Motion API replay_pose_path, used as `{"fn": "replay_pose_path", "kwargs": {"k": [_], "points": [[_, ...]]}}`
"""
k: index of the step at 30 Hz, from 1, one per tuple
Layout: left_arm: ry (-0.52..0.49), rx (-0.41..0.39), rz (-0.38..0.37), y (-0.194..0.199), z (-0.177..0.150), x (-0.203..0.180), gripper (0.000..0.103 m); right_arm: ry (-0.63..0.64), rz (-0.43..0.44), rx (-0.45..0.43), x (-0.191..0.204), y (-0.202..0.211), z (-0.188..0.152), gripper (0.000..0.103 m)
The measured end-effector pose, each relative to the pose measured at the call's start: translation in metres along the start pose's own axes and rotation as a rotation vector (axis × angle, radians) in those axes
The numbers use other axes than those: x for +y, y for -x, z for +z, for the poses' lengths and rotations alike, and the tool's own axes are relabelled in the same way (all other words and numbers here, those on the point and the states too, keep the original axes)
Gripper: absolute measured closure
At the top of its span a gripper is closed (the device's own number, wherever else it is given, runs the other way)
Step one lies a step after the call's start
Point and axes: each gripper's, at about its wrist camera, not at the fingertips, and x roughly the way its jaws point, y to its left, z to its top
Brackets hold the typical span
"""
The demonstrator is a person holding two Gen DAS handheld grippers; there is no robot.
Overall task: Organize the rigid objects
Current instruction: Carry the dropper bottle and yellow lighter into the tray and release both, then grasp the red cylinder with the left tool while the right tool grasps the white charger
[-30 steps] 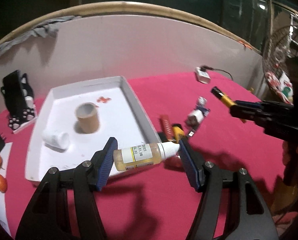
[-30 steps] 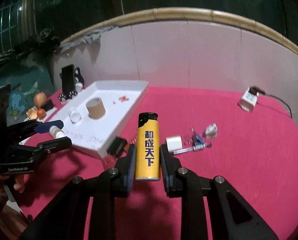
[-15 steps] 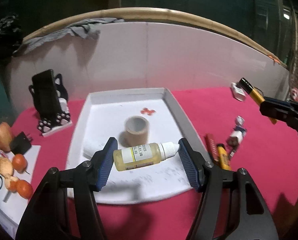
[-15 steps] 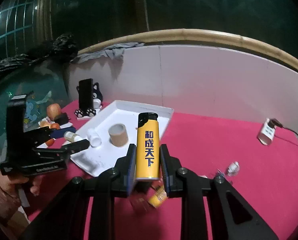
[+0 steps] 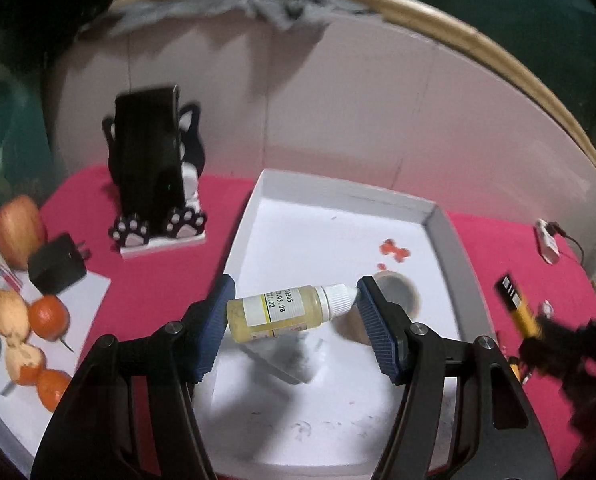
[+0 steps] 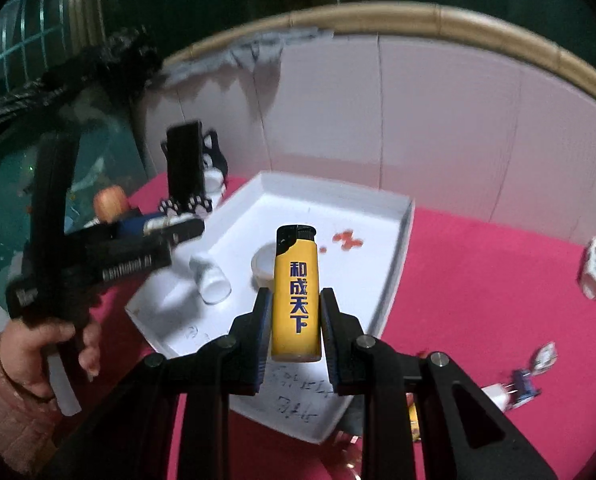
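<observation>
Both tools have been travelling from the red desk (image 6: 497, 280) to above the white tray (image 5: 441, 224). One dropper bottle (image 5: 286, 312), yellowish with a white cap, is lying crosswise, pinched in the left tool (image 5: 294, 316). One yellow lighter (image 6: 296, 296), black-capped, is standing upright, clamped in the right tool (image 6: 294, 320). Ahead, one cardboard roll (image 6: 264, 268) is sitting in the tray.
</observation>
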Motion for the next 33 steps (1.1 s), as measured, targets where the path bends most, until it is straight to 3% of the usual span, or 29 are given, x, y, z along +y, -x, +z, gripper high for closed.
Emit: {"fn": "replay_pose_path", "kwargs": {"k": [6,11,12,13,14,15,16,19,22,23,27,30,33], "points": [[0.05,0.04,-0.035,-0.013,-0.013,0.004,0.04,-0.042,-0.024,0.08,0.003,-0.038,-0.013,0.08],[0.092,0.037,-0.073,-0.008,-0.019,0.003,0.036,-0.07,-0.005,0.079,0.004,-0.042,-0.018,0.077],[0.099,0.035,-0.075,-0.007,-0.019,0.003,0.029,-0.071,-0.009,0.065,0.003,-0.038,-0.019,0.073],[0.103,0.033,-0.076,-0.005,-0.02,0.002,0.024,-0.068,-0.023,0.049,0.002,-0.034,-0.019,0.056],[0.103,0.028,-0.076,-0.003,-0.02,0.0,0.017,-0.067,-0.034,0.026,-0.002,-0.027,-0.019,0.032],[0.1,0.016,-0.075,0.001,-0.021,-0.003,0.015,-0.071,-0.041,0.005,-0.006,-0.02,-0.02,0.021],[0.093,0.002,-0.081,0.005,-0.022,-0.006,0.015,-0.073,-0.047,-0.014,-0.01,-0.016,-0.02,0.016],[0.075,-0.021,-0.123,0.017,-0.027,-0.016,0.014,-0.109,-0.094,-0.082,-0.037,0.009,-0.024,0.016],[0.035,-0.033,-0.202,0.027,-0.034,-0.031,0.014,-0.189,-0.145,-0.151,-0.076,0.038,-0.032,0.013],[0.019,-0.034,-0.241,0.031,-0.038,-0.037,0.014,-0.217,-0.162,-0.169,-0.09,0.048,-0.036,0.001],[-0.105,0.005,-0.46,0.043,-0.062,-0.073,0.014,-0.306,-0.206,-0.205,-0.133,0.076,-0.062,0.0],[-0.179,0.039,-0.563,0.045,-0.077,-0.102,0.014,-0.375,-0.235,-0.199,-0.154,0.084,-0.081,0.0],[-0.222,0.129,-0.701,0.04,-0.086,-0.127,0.014,-0.441,-0.23,-0.197,-0.167,0.088,-0.098,0.0]]}}
